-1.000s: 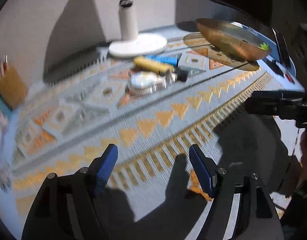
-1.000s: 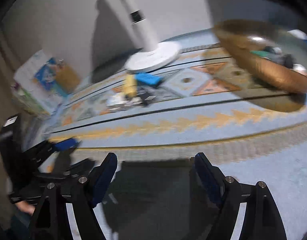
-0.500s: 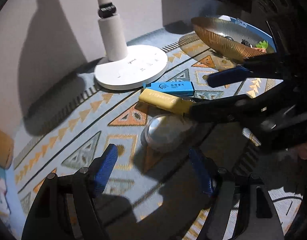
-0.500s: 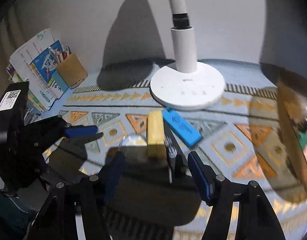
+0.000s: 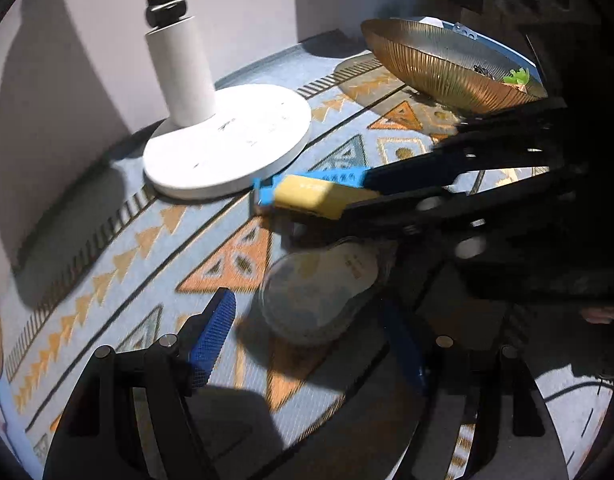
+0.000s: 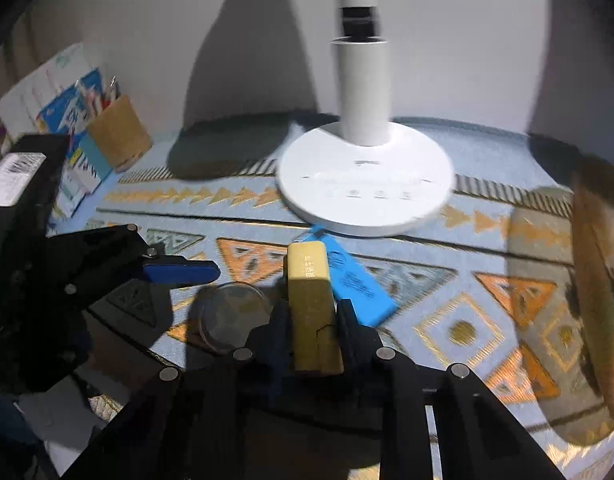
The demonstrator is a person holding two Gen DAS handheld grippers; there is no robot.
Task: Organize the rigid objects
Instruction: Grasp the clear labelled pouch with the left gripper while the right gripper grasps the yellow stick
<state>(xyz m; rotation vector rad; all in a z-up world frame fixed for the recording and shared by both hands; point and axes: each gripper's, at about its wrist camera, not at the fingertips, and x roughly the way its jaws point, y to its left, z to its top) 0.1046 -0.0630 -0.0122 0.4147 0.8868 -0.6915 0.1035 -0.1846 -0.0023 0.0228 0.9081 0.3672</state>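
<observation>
Right gripper [image 6: 311, 320] clamps yellow block [image 6: 311, 296] beside blue card [image 6: 355, 284]; left gripper [image 5: 307, 336] gapes around clear dish [image 5: 315, 292]

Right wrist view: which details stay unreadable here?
- Small print on the yellow rectangular block: too small; its near end is hidden between the right gripper fingers.
- Blue flat card: partly covered by the block.
- Amber ribbed glass bowl: cut off by the right edge, blurred.
- Clear round lid: in shadow.
</observation>
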